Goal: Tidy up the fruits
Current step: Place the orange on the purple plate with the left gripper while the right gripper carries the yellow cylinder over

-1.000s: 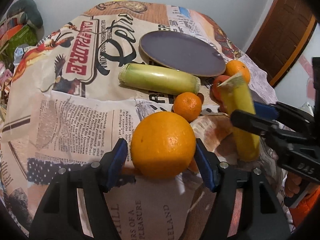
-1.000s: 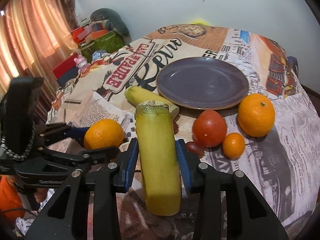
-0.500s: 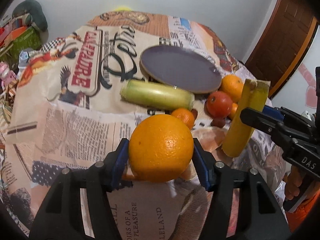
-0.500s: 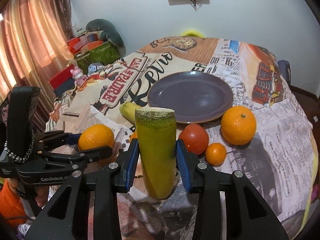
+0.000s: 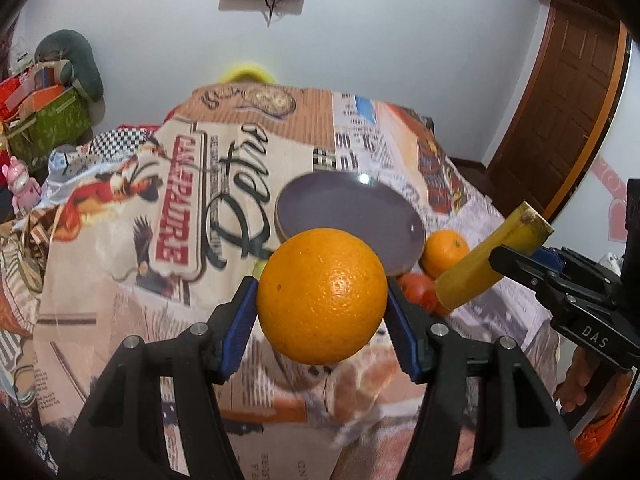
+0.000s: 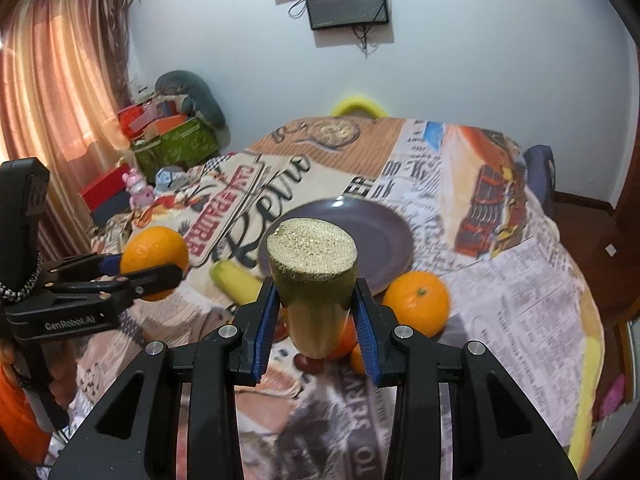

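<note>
My left gripper is shut on a large orange and holds it above the table; it also shows in the right wrist view. My right gripper is shut on a yellow-green stalk piece, tilted up, seen at the right in the left wrist view. A purple plate lies mid-table. Beside it lie a second stalk piece, another orange, a tomato and a small mandarin, partly hidden.
The round table wears a newspaper-print cloth. Boxes and toys crowd the floor at the left by a curtain. A yellow chair back stands behind the table. A wooden door is at the right.
Both grippers have lifted their loads well above the table and tilted upward. The stalk piece now points its cut end toward the right wrist camera. The fruit on the table has not moved.
</note>
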A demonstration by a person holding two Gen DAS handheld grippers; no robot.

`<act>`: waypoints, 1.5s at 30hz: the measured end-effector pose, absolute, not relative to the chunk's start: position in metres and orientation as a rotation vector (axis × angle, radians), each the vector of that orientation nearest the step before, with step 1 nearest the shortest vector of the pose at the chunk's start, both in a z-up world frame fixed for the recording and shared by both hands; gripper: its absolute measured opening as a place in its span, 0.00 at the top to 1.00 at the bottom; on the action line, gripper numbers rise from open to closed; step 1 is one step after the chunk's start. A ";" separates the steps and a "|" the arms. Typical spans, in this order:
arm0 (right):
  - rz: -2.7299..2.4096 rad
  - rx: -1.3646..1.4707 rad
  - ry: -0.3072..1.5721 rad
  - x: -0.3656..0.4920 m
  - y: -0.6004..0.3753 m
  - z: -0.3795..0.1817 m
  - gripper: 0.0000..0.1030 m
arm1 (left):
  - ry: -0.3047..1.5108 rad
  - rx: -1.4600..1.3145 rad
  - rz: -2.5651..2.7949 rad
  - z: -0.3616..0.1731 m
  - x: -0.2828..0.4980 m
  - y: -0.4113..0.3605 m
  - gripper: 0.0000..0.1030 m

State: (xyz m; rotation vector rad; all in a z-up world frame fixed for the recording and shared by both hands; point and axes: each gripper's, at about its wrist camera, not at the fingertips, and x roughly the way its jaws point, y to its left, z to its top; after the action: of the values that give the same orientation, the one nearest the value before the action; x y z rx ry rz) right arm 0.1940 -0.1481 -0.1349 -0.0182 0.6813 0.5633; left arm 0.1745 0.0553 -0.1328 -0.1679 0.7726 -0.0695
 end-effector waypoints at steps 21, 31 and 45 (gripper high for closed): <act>0.493 -0.044 0.634 0.256 -0.159 -0.129 0.67 | 0.707 -0.135 -0.060 -0.122 0.250 0.050 0.41; 0.526 -0.068 0.715 0.287 -0.146 -0.155 0.67 | 0.790 -0.115 -0.068 -0.157 0.297 0.043 0.41; 0.537 -0.051 0.747 0.324 -0.129 -0.173 0.67 | 0.914 -0.132 -0.072 -0.200 0.333 0.042 0.41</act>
State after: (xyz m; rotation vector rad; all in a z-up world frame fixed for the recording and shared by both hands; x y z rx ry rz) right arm 0.3236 -0.1286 -0.1730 -0.0506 0.7467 0.5374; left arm 0.3335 0.0418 -0.2002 -0.1316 0.9142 -0.0723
